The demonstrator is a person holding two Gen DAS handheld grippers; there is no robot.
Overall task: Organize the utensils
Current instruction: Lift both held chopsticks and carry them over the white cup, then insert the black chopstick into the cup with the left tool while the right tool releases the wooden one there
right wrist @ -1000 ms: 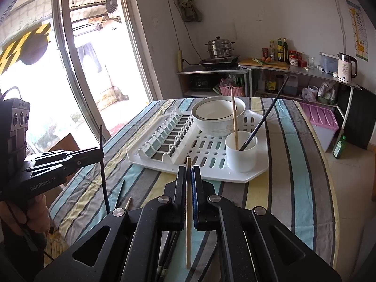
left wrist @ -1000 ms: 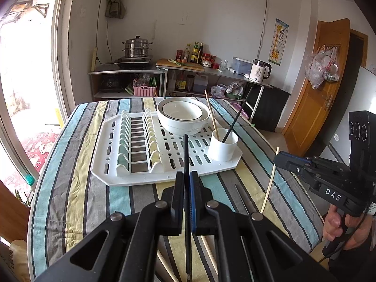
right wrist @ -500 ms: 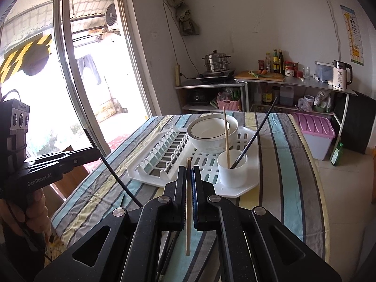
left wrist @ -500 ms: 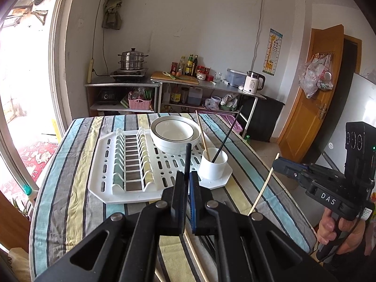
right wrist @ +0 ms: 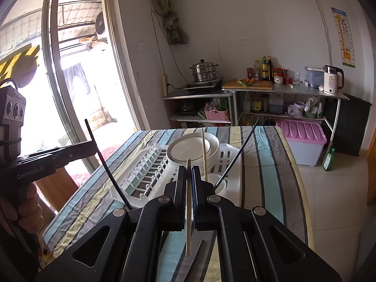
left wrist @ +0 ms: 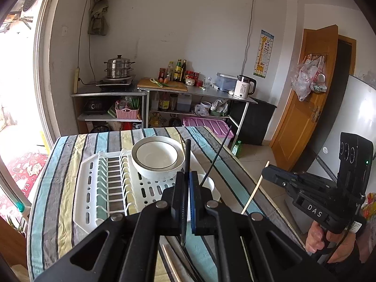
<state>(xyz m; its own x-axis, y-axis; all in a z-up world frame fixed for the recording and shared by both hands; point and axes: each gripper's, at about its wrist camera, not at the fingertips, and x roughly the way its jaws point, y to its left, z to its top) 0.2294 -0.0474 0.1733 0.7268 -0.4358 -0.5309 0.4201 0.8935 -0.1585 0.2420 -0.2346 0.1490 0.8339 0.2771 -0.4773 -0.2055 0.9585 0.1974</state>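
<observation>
My left gripper (left wrist: 187, 176) is shut on a black chopstick (left wrist: 186, 157), held high above the striped table (left wrist: 54, 188). My right gripper (right wrist: 188, 171) is shut on a pale wooden chopstick (right wrist: 188, 211), also lifted. A white cup (right wrist: 219, 183) on the white drying rack (left wrist: 94, 188) holds one black chopstick (right wrist: 239, 152) and one wooden chopstick (right wrist: 204, 150). A white bowl (left wrist: 157, 157) sits on the rack behind the cup. The right gripper shows at the right of the left wrist view (left wrist: 268, 171) with its wooden chopstick (left wrist: 255, 190).
More chopsticks lie on the table under my grippers (left wrist: 170, 263). The left gripper shows at the left of the right wrist view (right wrist: 92, 148). A pink-lidded bin (right wrist: 303, 141) and a green bottle (right wrist: 329, 158) stand on the floor to the right.
Both grippers have risen and pulled back from the rack, each still holding its chopstick. The rack and cup now look smaller and farther away.
</observation>
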